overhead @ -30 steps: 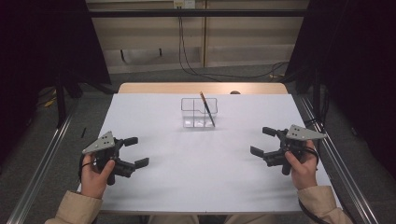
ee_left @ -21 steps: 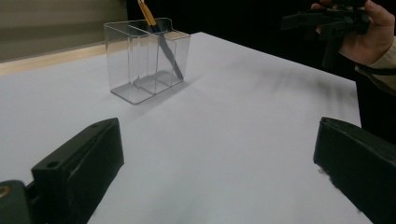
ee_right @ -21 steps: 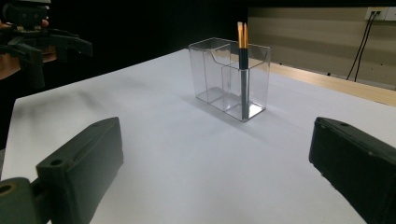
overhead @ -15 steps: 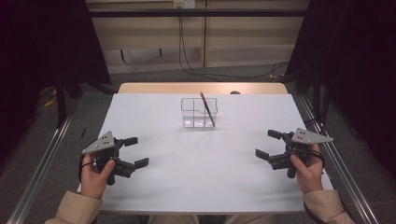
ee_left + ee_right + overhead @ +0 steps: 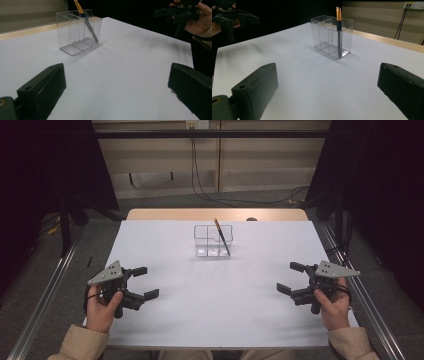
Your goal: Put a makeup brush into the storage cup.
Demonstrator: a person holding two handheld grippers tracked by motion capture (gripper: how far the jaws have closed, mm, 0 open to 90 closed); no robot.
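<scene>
The clear holder (image 5: 213, 240) stands upright at the far middle of the white bench (image 5: 215, 310), with the pencils (image 5: 222, 236) leaning in its right compartment. The left tool (image 5: 141, 282) and right tool (image 5: 290, 277) hover near the bench's side edges, jaws spread wide and empty, well apart from it. By my judgement, no work on the pencils is in hand.

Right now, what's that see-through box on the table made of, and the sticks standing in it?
The box looks like clear hard plastic, maybe acrylic: you see straight through its glossy walls and dividers, and the edges catch light. The sticks look like two pencils or brushes; it is hard to tell which. Their tops look like pale wood, their lower parts dark and smooth, perhaps painted.
</scene>
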